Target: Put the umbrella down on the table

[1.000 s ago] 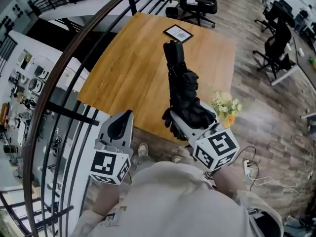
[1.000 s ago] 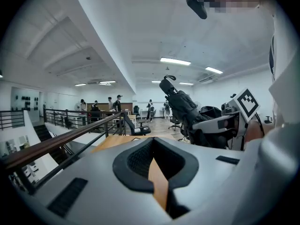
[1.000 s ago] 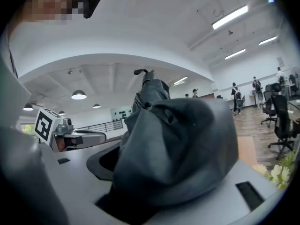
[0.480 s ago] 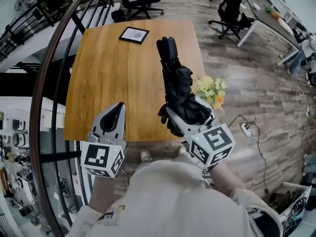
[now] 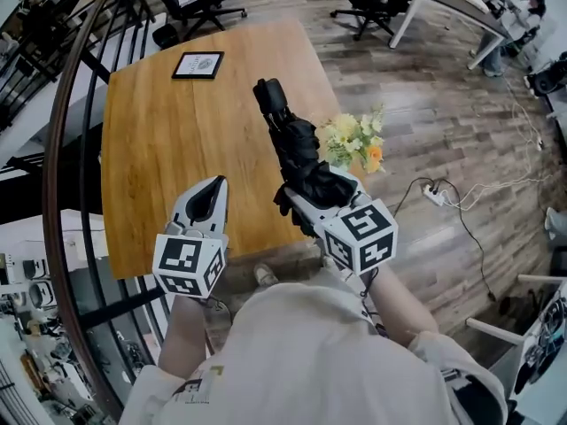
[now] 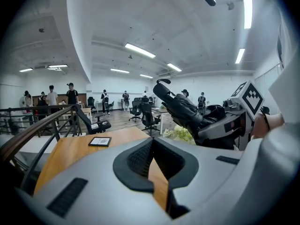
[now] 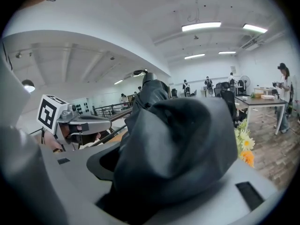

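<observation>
My right hand-held gripper point(image 5: 306, 204) is clamped on the bunched fabric at the near end of the folded black umbrella point(image 5: 291, 140). In the right gripper view that dark cloth fills the whole space between the jaws. Because the grip is at one end, the rest of the umbrella juts forward and away from me. The left gripper view shows it angled upward, so I judge it to be in the air above the wooden surface point(image 5: 159, 140), not resting on it. It hangs over the near right part of the surface, close to the right edge.

My left hand-held gripper point(image 5: 211, 204) has its jaws drawn together with nothing between them. It sits low over the near edge, well to the left of the umbrella. I read that as parked out of the way, since one grip seems enough for this load.

Just right of the umbrella is a bunch of yellow and white flowers point(image 5: 350, 140); I cannot tell what they stand on. I would lower the umbrella leftward, onto the bare wood, to avoid brushing them. A tablet point(image 5: 198, 65) lies at the far end, well apart from the umbrella. A curved railing point(image 5: 66, 149) runs along the left side.
</observation>
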A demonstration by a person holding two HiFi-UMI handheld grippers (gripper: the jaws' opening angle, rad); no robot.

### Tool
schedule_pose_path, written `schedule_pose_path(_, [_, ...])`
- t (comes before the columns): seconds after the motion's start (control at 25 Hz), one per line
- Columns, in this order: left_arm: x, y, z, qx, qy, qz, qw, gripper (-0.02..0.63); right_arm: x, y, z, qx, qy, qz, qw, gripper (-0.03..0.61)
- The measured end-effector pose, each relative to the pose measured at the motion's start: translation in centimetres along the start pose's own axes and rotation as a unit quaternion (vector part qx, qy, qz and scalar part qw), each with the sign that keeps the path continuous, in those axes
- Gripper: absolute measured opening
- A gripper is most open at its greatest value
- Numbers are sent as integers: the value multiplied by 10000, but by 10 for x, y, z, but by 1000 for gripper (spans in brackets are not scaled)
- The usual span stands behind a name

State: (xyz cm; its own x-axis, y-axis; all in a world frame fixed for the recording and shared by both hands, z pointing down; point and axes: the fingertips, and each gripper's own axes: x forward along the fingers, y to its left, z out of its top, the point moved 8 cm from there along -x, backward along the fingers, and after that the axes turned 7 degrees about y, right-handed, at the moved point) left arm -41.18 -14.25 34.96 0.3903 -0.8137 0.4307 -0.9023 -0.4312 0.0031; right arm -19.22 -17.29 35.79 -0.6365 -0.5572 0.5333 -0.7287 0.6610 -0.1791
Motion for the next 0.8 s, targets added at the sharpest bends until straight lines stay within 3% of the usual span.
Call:
schedule_pose_path(0.28, [34,-7,-34,-343,603,-243,9973,17,21,-19,-28,283,526,8,9982,282])
schedule_pose_path(0.44, [49,-12,-52,-308,887,-334,9950,17,39,-26,-46,381,874,47,9954,283])
schedule_pose_path(0.8, [77,-17,-94,-721,1390,-546,9862,17,82,-45,-113,584,1920,-2,9797,282])
